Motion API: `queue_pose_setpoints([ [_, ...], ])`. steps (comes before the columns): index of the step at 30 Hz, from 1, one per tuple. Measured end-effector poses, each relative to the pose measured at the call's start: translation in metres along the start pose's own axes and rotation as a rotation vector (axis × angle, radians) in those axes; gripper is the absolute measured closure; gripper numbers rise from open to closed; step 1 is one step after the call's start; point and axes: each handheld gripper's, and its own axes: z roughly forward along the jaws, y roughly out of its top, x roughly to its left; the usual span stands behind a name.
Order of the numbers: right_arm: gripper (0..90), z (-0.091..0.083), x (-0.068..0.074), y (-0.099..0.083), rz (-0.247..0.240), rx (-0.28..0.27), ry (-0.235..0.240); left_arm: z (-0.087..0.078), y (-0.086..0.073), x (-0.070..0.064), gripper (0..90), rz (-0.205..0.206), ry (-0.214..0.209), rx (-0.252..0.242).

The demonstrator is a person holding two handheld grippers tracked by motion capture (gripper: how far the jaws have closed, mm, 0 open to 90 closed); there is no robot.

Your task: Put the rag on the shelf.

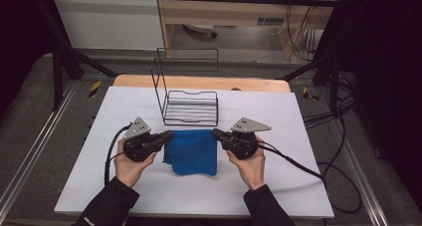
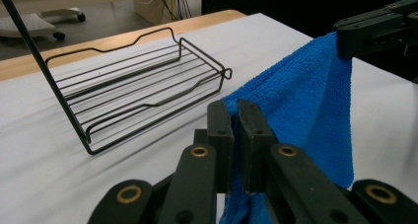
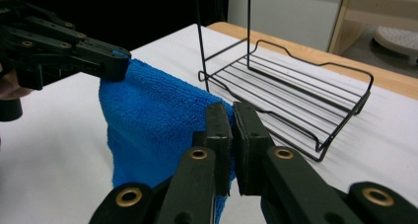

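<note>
You hold a blue cloth (image 1: pixel 191 151) stretched between your two claws above the white desk (image 1: pixel 278 116), just in front of the black wire rack (image 1: pixel 191 108). Your left claw (image 1: pixel 168 135) is clamped on the cloth's upper left corner, and in the left gripper view its two black jaws press together with blue terry fabric pinched between them (image 2: pixel 235 116), the cloth (image 2: pixel 300 100) rising away to the other claw (image 2: pixel 345 42) at upper right. Your right claw (image 1: pixel 216 133) is closed on the opposite upper corner; in the right gripper view its jaws meet on the fabric (image 3: pixel 231 116), and the cloth (image 3: pixel 148 115) runs across to the left claw (image 3: pixel 116 61) at upper left. Between the two grips the top edge is pulled fairly straight and the rest hangs down in a loose fold, its lower edge near or on the desk; you cannot tell which from the high view. The wire rack sits flat on the desk with its tall back frame upright on the far side, close behind the cloth but not touching it. Your left hand (image 1: pixel 130 161) and right hand (image 1: pixel 251 164) grip the tool bodies, cables trailing outward across the desk.
</note>
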Motion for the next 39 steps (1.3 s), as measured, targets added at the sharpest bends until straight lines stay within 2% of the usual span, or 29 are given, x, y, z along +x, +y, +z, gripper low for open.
queue_pose_setpoints([
  [5, 86.6, -0.01, 0.005, 0.01, -0.019, -0.039, -0.009, -0.004, 0.007, -0.003, 85.1, 0.009, -0.001, -0.029],
  [6, 86.7, -0.012, 0.006, 0.012, -0.026, -0.048, -0.015, -0.006, 0.011, -0.004, 85.1, 0.023, 0.003, -0.043],
  [14, 86.7, -0.023, 0.009, 0.028, -0.051, -0.111, -0.034, -0.012, 0.03, -0.005, 85.1, 0.031, 0.001, -0.103],
  [27, 86.7, -0.027, 0.005, 0.058, -0.053, -0.207, -0.065, -0.016, 0.061, 0.002, 85.1, 0.031, 0.017, -0.194],
  [39, 86.8, -0.025, -0.002, 0.082, -0.071, -0.272, -0.108, -0.018, 0.087, 0.006, 85.1, 0.059, 0.032, -0.257],
])
